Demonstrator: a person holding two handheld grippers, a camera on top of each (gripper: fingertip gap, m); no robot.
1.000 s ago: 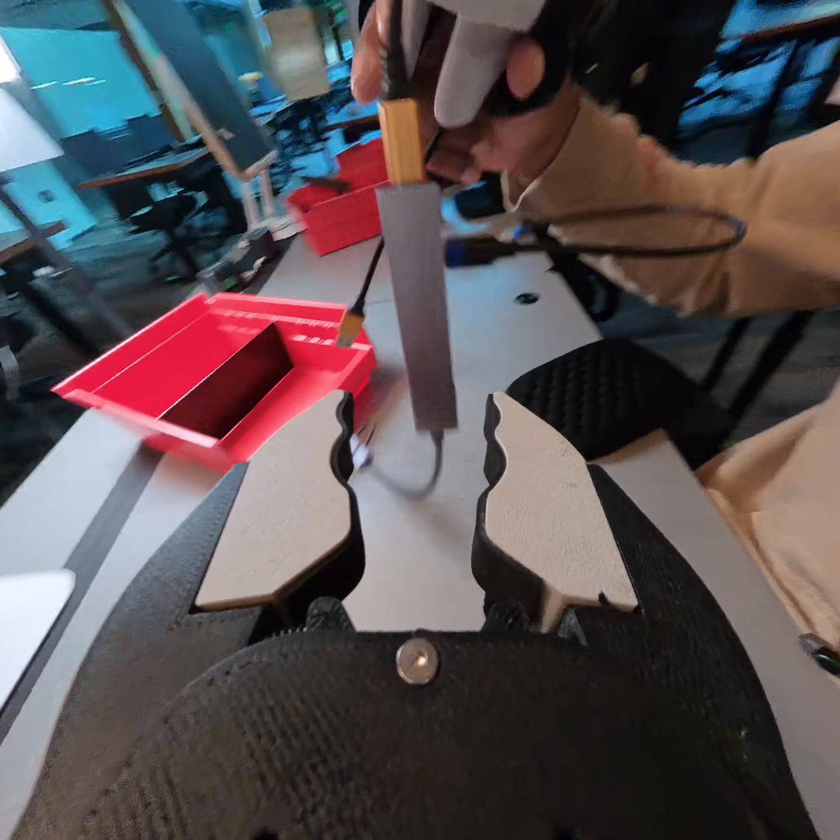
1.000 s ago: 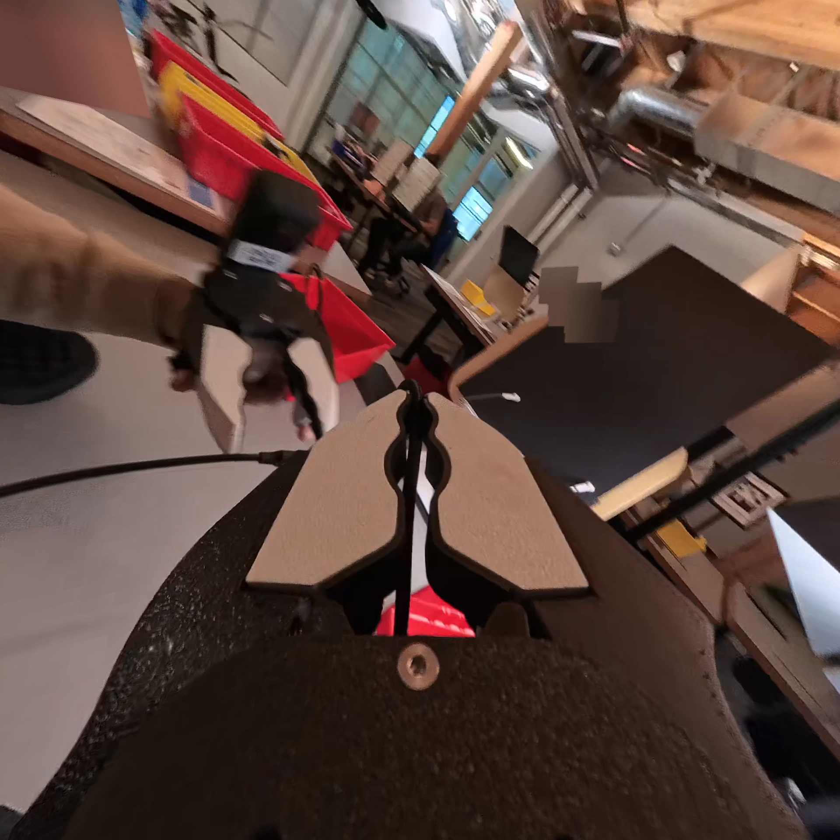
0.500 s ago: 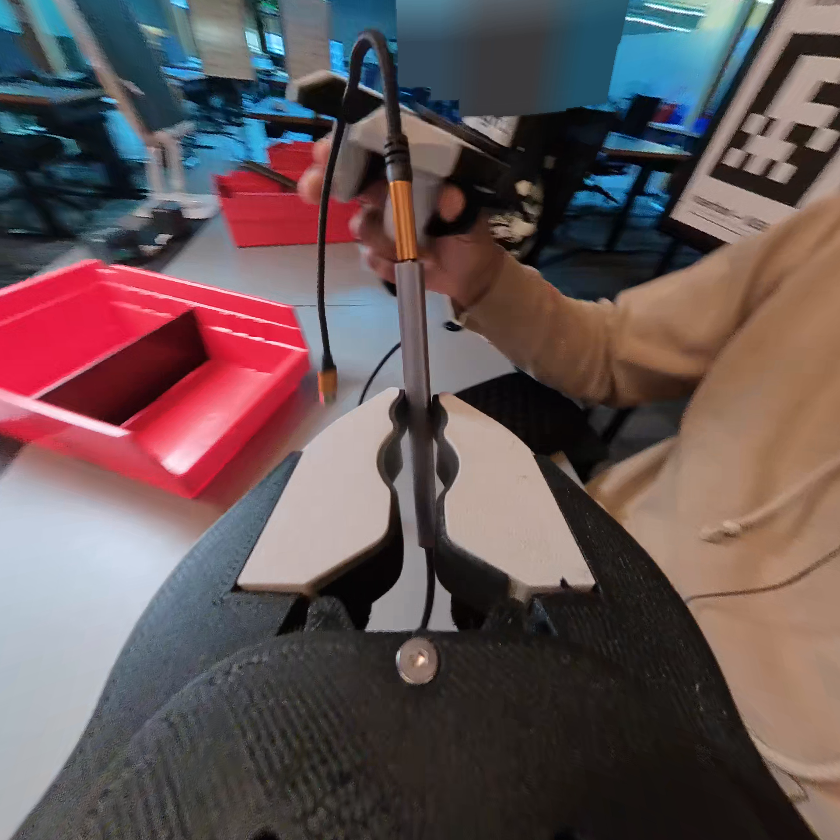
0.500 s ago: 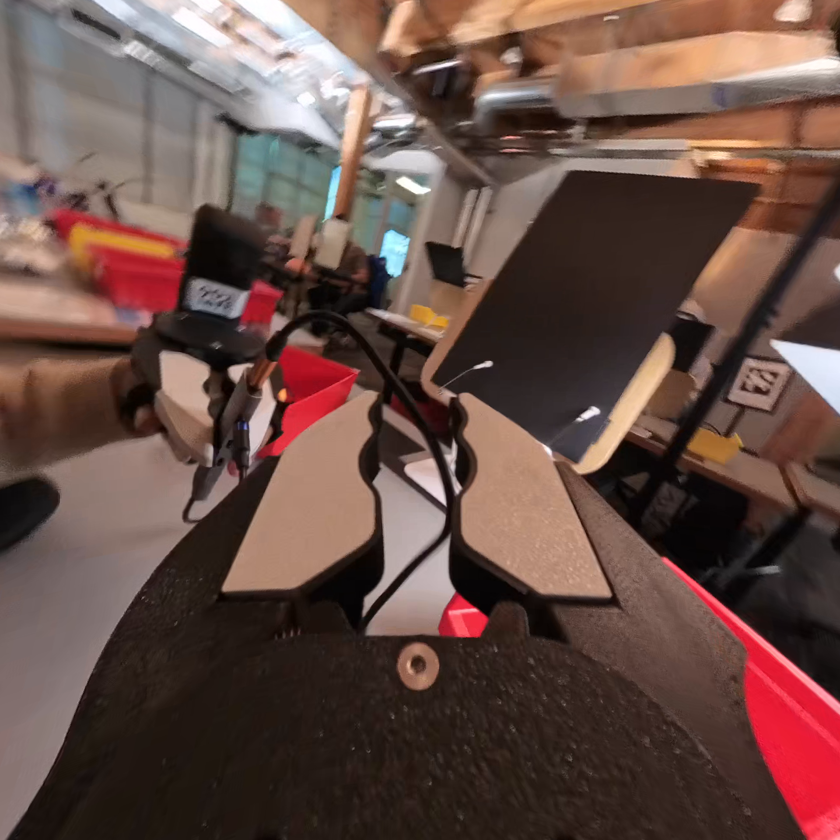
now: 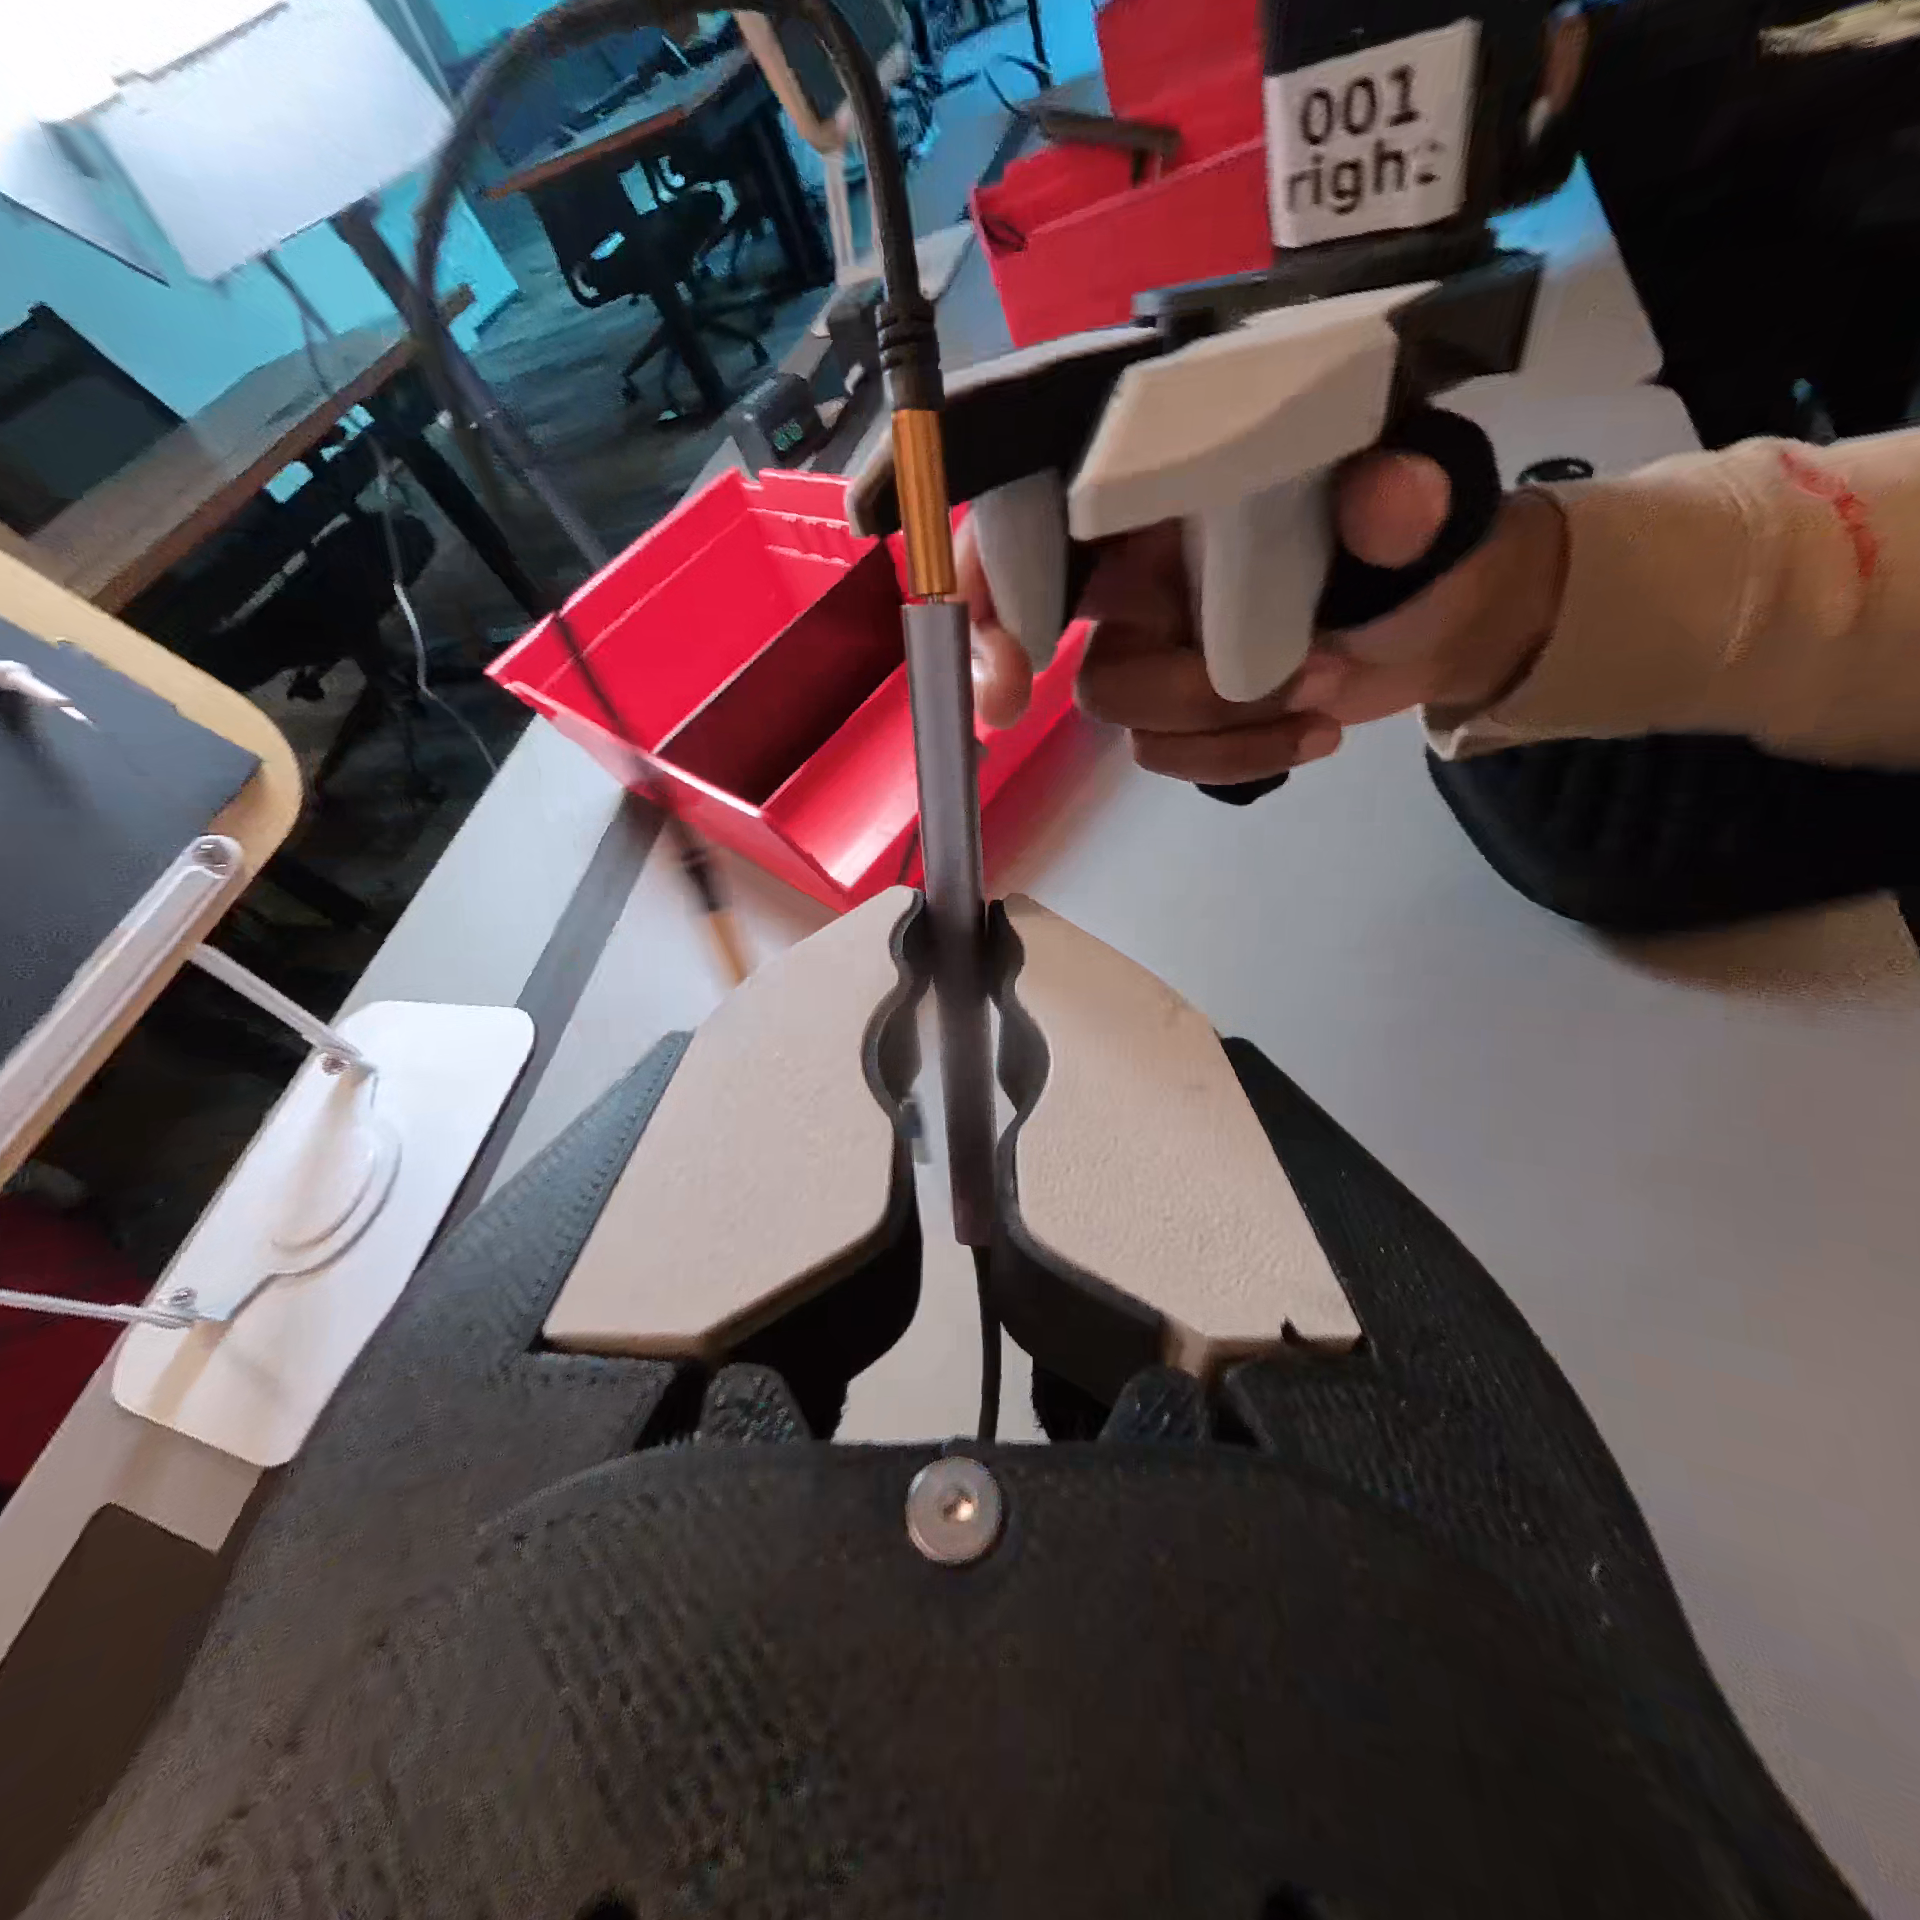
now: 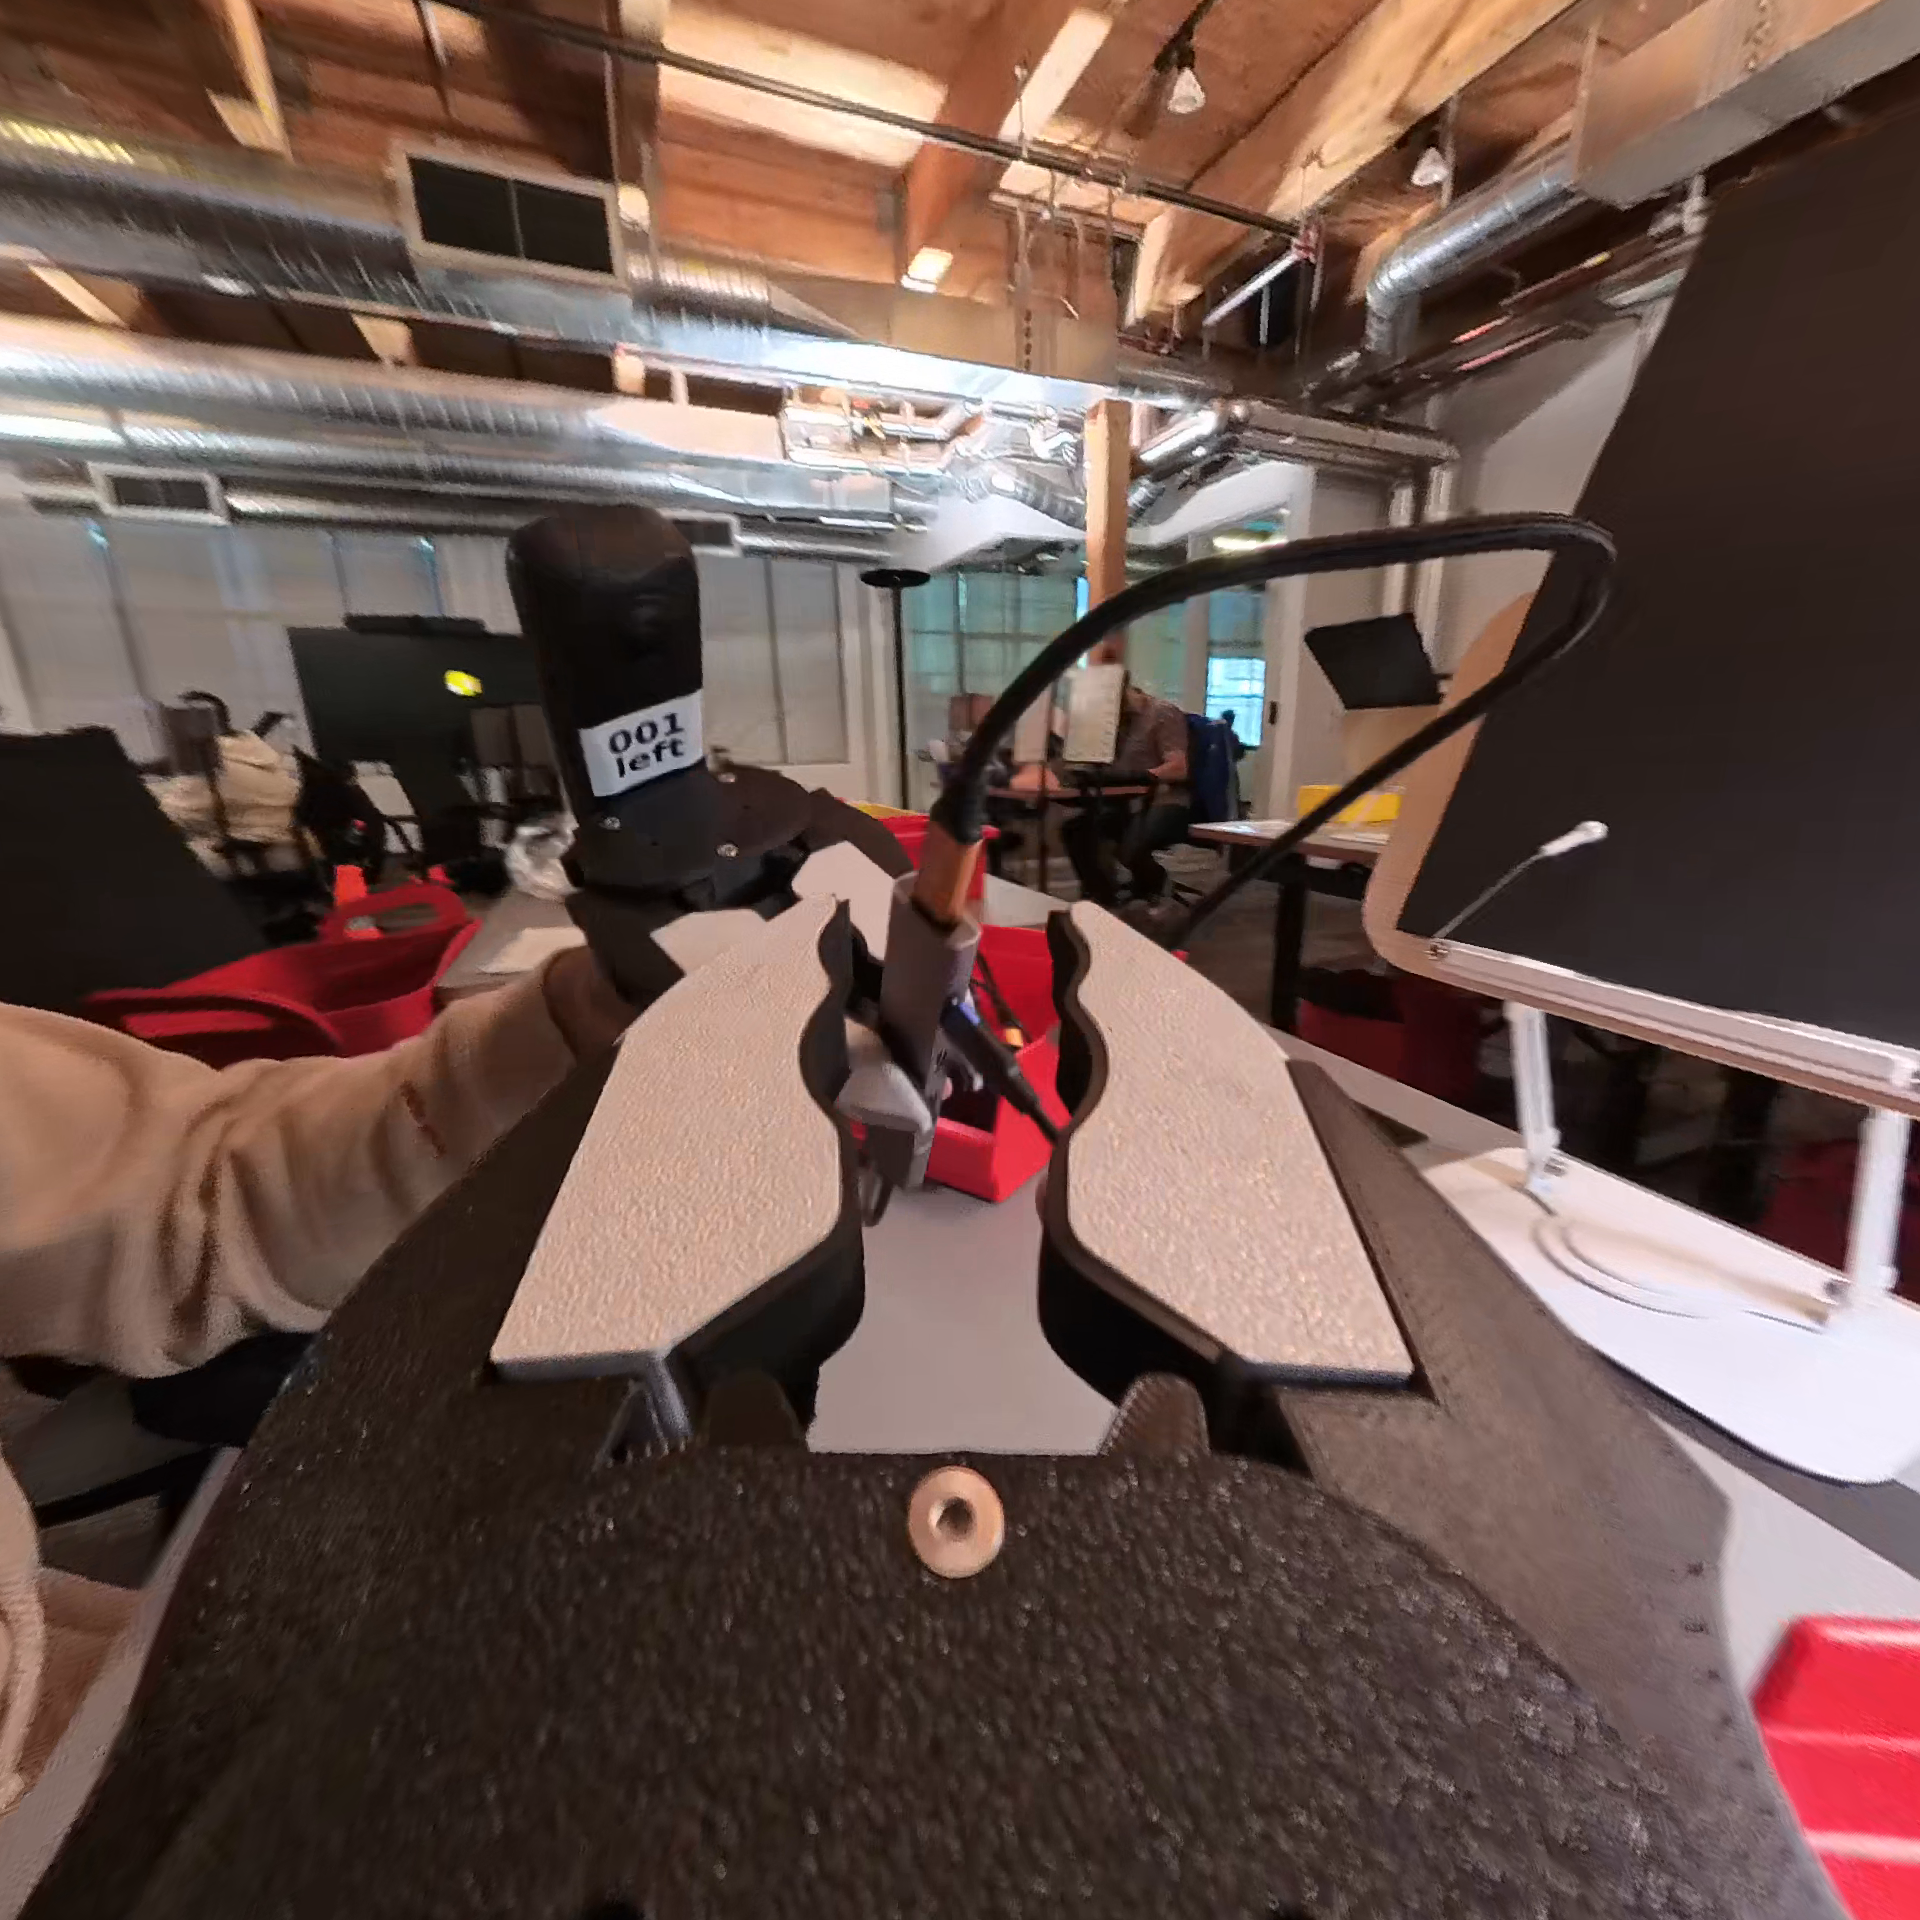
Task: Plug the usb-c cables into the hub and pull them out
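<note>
One cable (image 5: pixel 921 488) sits plugged in the hub (image 5: pixel 951 831), held by the left gripper (image 5: pixel 954 935)'s fingers; right gripper (image 6: pixel 951 997) gapes wide, unplugging remains.

The place was a large open-plan workshop or lab in a converted industrial building. Overhead ran exposed timber beams (image 6: pixel 935 62) and silver metal ducts (image 6: pixel 416 416), with a wooden post (image 6: pixel 1107 488) standing mid-room. Tall paned windows (image 6: pixel 997 634) lined the far wall. Rows of desks (image 5: pixel 582 135) with black office chairs (image 5: pixel 665 249) filled the floor, and people sat working at a distant table (image 6: pixel 1288 836). Red plastic bins (image 5: pixel 769 717) sat on the pale worktable (image 5: pixel 1455 1143).
</note>
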